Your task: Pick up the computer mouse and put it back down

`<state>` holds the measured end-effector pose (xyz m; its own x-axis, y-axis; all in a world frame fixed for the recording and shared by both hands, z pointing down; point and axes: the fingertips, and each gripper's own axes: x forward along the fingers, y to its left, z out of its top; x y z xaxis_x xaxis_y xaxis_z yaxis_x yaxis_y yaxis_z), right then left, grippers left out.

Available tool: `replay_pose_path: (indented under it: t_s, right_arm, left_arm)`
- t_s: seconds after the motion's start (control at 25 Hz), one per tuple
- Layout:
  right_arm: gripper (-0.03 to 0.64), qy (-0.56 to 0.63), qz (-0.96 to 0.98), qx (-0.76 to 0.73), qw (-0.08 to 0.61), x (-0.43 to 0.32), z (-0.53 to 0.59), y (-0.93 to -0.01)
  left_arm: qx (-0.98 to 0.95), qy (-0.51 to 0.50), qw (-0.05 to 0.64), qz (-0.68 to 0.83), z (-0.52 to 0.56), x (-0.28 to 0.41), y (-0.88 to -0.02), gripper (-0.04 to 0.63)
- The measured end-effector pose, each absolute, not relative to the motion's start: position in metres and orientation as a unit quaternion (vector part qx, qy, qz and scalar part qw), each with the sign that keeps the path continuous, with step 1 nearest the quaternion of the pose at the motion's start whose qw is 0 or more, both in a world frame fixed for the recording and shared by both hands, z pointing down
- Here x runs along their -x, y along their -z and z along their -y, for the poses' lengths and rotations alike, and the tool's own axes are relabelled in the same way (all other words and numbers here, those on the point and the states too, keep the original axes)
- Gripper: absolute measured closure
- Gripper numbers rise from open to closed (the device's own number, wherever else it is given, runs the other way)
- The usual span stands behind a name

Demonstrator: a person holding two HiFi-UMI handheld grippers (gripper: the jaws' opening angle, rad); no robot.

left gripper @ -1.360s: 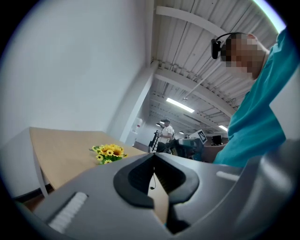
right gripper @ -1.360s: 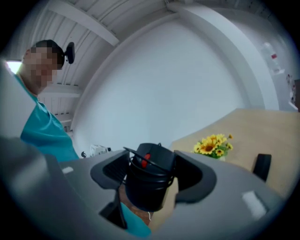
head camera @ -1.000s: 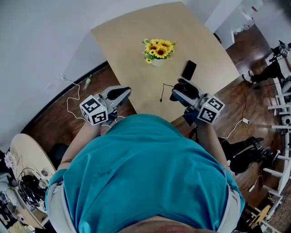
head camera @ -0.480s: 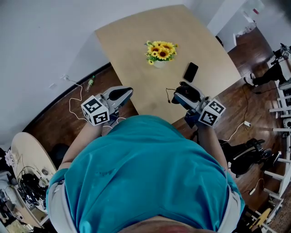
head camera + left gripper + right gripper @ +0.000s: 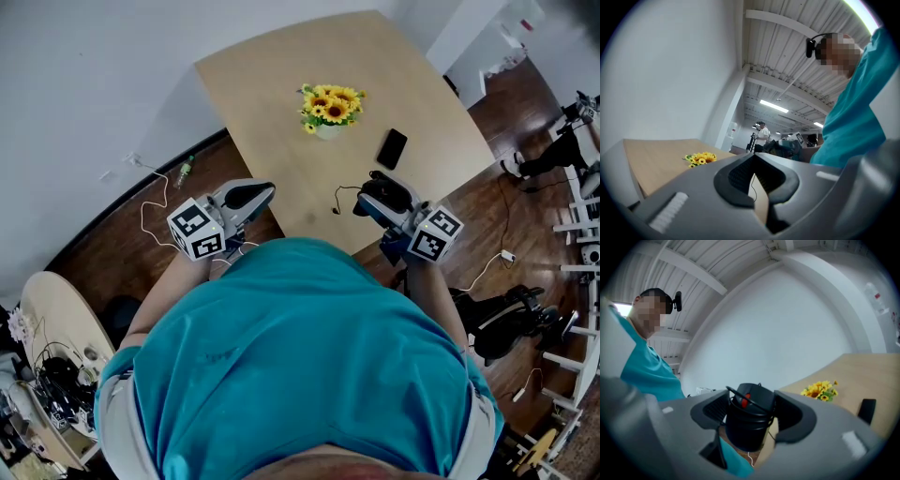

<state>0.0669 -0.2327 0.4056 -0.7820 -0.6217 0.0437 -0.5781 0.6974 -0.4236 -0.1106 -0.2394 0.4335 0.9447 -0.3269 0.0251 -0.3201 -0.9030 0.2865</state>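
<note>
so far, the right gripper (image 5: 750, 401) is pinching the mouse (image 5: 746, 427), lifted over the table's (image 5: 272, 94) near edge; the left gripper (image 5: 753, 159) is hovering pressed together, empty. setting it down is remaining.

You are working with two grey hand-held grippers, the left gripper (image 5: 255, 194) and the right gripper (image 5: 367, 202), and two white cubes with black square markers, the left cube (image 5: 197, 228) and the right cube (image 5: 433, 234). Count one black corded computer mouse (image 5: 387, 190), one flat black rectangular phone (image 5: 392, 148), one bunch of yellow sunflowers in a small white pot (image 5: 330, 106) and one pale wooden worktop (image 5: 272, 84). Beyond that there is one small green bottle (image 5: 184, 172) on the dark wooden floor (image 5: 94, 272), one round pale side table (image 5: 52, 309), and one person in a white top (image 5: 763, 135) far off.
</note>
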Motion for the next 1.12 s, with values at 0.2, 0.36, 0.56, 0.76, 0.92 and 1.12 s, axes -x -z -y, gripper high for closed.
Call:
replay_pose_path:
  t_s: [0.2, 0.36, 0.56, 0.76, 0.92, 1.12]
  right_arm:
    - [0.322, 0.210, -0.920, 0.327, 0.050, -0.067, 0.229, -0.405]
    - [0.321, 0.208, -0.921, 0.326, 0.049, -0.067, 0.229, -0.405]
    - [0.322, 0.205, -0.922, 0.324, 0.045, -0.067, 0.227, -0.407]
    - [0.322, 0.212, -0.921, 0.324, 0.039, -0.067, 0.229, -0.411]
    - [0.321, 0.224, -0.919, 0.325, 0.005, -0.068, 0.237, -0.430]
    - [0.321, 0.272, -0.902, 0.331, -0.059, -0.071, 0.244, -0.488]
  left_arm:
    - [-0.975, 0.013, 0.153, 0.162, 0.236, 0.111, -0.432, 0.591]
    - [-0.974, 0.019, 0.159, 0.161, 0.236, 0.111, -0.431, 0.591]
    - [-0.973, 0.023, 0.162, 0.164, 0.234, 0.113, -0.430, 0.591]
    - [-0.971, 0.021, 0.165, 0.170, 0.233, 0.115, -0.432, 0.591]
    - [-0.969, 0.020, 0.172, 0.175, 0.232, 0.118, -0.436, 0.591]
    - [-0.964, 0.018, 0.186, 0.187, 0.228, 0.127, -0.444, 0.591]
